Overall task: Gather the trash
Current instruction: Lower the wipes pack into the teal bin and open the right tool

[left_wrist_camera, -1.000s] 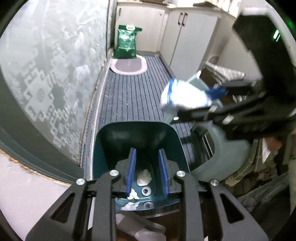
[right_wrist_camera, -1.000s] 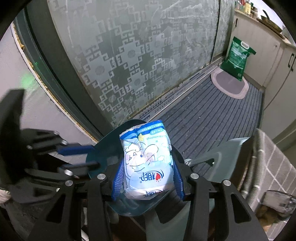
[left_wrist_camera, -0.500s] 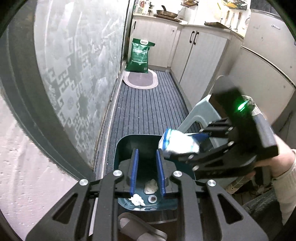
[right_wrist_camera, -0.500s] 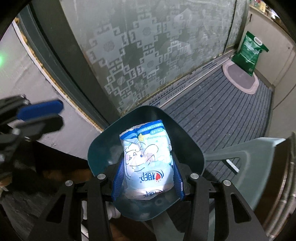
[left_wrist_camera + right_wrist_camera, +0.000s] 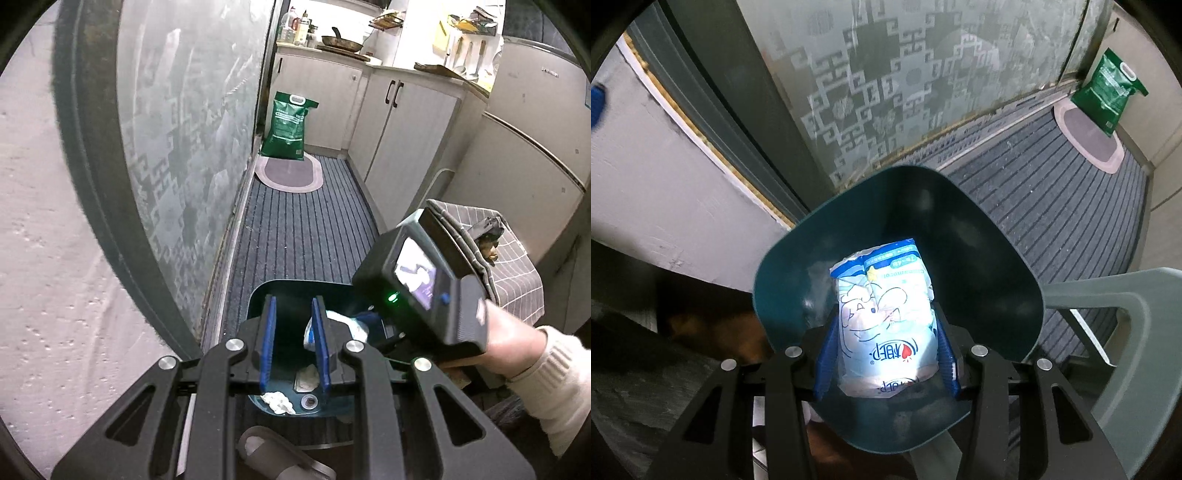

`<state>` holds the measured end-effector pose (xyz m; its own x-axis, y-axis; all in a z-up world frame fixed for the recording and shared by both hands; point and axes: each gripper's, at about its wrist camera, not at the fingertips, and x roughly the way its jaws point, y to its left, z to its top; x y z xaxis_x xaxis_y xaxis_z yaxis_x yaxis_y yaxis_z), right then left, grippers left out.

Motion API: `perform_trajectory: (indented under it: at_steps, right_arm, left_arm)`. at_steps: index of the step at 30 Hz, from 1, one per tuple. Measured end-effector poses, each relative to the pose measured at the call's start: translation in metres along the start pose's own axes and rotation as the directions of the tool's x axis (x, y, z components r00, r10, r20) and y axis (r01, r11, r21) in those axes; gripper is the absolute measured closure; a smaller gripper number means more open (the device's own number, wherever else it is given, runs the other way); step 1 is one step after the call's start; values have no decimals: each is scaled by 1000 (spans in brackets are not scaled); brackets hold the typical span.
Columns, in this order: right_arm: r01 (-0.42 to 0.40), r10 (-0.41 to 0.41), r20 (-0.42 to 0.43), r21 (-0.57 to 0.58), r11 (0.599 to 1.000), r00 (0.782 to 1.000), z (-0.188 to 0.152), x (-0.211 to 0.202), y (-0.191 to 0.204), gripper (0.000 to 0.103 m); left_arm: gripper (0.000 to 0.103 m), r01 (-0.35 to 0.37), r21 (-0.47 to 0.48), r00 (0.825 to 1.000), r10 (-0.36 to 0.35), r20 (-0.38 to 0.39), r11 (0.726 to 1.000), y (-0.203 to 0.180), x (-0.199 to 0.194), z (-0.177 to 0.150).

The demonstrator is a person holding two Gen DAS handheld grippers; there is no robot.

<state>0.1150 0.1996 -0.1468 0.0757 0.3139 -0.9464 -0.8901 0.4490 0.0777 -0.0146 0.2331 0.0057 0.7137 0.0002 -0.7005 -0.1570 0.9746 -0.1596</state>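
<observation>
A narrow kitchen floor with a striped mat [image 5: 303,229] beside a frosted patterned glass door [image 5: 905,85]: tissue pack over the teal bin.

The right gripper [image 5: 886,354] clamps a blue-and-white tissue pack [image 5: 886,325] between its blue pads, holding it inside the mouth of the dark teal bin [image 5: 960,236]. The left gripper [image 5: 293,343] hangs above the same bin with its jaws narrowly parted and nothing between them; crumpled white paper [image 5: 277,401] lies on the bin's bottom. Farther off, a grey plastic stool [image 5: 1126,295] stands beside the bin, and a green bag [image 5: 290,125] leans at the far end near an oval rug [image 5: 290,177].
</observation>
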Motion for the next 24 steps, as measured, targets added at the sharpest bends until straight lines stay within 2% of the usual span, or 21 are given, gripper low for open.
perform_trajectory:
  at_steps: [6,10,16,19,21,24]
  right_arm:
    - [40,-41,-65,-7,999,997,-4,22,0,54]
    - [53,-53,-78,-9,999,996,-6,27,2,52]
    - [47,-47,-62,-10,999,997,-6,20,7,47]
    - [41,-41,-51,-2,999,998,-6,16,7,41]
    - [37,-37,-48,4,999,998,-6,12,7,30]
    - [20,-20,-17,10,1000,1000,-5,2,8,29]
  left_arm:
    - [82,3,-4,1000,-3,24,1000,1,-11,2]
    - [82,4,-7,999,-3,44,1000,0,-19,3]
    - [82,15,-17,997,-14,80,1000,-3,-29,8]
    - [79,20,-9,995,-19,96,1000,-8,-33,11]
    - [78,18,-5,995,-17,102,1000,-12,-34,12]
    - [78,14,1,994,-14,112,1000,-18,-36,15]
